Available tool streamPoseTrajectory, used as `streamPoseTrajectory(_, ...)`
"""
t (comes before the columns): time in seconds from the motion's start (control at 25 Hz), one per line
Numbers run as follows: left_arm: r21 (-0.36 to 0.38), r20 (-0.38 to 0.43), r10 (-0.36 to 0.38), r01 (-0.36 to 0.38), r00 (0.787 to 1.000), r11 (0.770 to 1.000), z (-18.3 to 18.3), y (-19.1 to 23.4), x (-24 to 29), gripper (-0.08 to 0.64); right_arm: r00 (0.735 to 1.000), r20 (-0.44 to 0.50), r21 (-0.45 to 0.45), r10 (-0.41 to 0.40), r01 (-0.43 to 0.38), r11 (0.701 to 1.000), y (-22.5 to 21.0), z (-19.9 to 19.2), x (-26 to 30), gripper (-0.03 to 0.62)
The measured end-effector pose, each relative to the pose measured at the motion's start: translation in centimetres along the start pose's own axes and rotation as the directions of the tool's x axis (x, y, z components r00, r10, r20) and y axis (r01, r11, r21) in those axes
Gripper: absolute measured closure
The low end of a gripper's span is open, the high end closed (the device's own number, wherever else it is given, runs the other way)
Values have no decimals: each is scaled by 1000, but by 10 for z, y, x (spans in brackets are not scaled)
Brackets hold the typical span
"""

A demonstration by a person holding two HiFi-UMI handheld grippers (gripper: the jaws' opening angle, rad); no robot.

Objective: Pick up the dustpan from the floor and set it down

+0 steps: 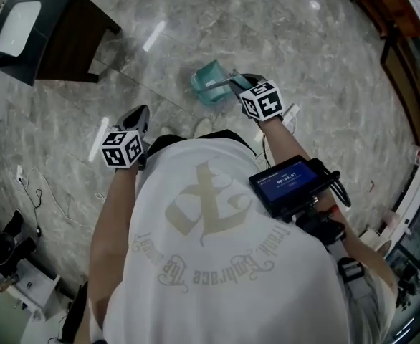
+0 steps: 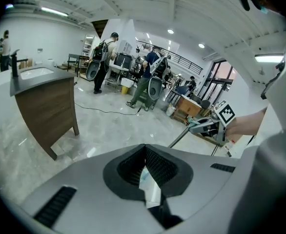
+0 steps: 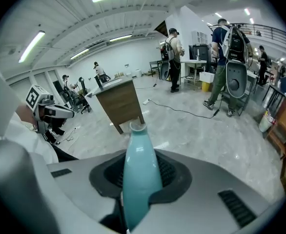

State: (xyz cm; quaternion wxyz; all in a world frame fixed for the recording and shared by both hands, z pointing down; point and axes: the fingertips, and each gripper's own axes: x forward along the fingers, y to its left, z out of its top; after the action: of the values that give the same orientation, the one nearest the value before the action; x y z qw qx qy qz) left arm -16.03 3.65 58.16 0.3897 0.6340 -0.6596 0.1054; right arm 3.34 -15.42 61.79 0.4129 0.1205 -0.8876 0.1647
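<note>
- Holding the pale teal plastic dustpan [image 1: 208, 84] by its handle, my right gripper [image 1: 240, 82] has both jaws clamped on it. In the right gripper view the rounded teal handle [image 3: 141, 145] stands squarely between the dark ribbed pads.
- My left gripper [image 1: 139, 115] has its jaws together with nothing between them, and it hangs at my left side, well apart from the dustpan.
- In the head view the dustpan is in front of me, over the grey marbled stone floor [image 1: 317, 77]. I judge that it is already off the ground, but from above I cannot see the gap under it.
- So I think the picking up is done and the carrying step is in hand. The setting down is not yet done.
- The next move calls for a free patch of floor, away from the dark wooden cabinet with the white basin on top [image 1: 59, 31].
- I should then bring the dustpan down level until its flat bottom rests on the floor, and only after that let the jaws go apart.
- The handle is smooth and rounded, so the grip must stay firm or the pan could turn in the pads.
</note>
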Motion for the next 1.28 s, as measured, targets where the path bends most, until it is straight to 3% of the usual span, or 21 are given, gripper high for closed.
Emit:
streamPoseTrajectory(0.12, 3, -9, -6, 6, 1000, 1000, 7, -12, -14, 548, 1000, 0, -8, 31, -31, 999, 12, 9, -22, 491)
streamPoseTrajectory(0.36, 19, 107, -3, 1, 994, 1000, 37, 6, -35, 548, 995, 48, -112, 83, -78, 991, 39, 68, -24, 491)
streamPoseTrajectory(0.68, 11, 130, -19, 17, 991, 1000, 32, 16, -67, 548, 984, 86, -211, 156, -135, 968, 94, 121, -41, 492)
streamPoseTrajectory(1.08, 79, 185, -52, 38, 981, 996, 57, 32, -93, 548, 964, 154, -295, 216, -164, 941, 138, 176, -55, 492)
streamPoseTrajectory(1.28, 100, 184, -77, 60, 980, 993, 61, 21, -89, 548, 962, 161, -282, 219, -168, 945, 143, 170, -71, 492)
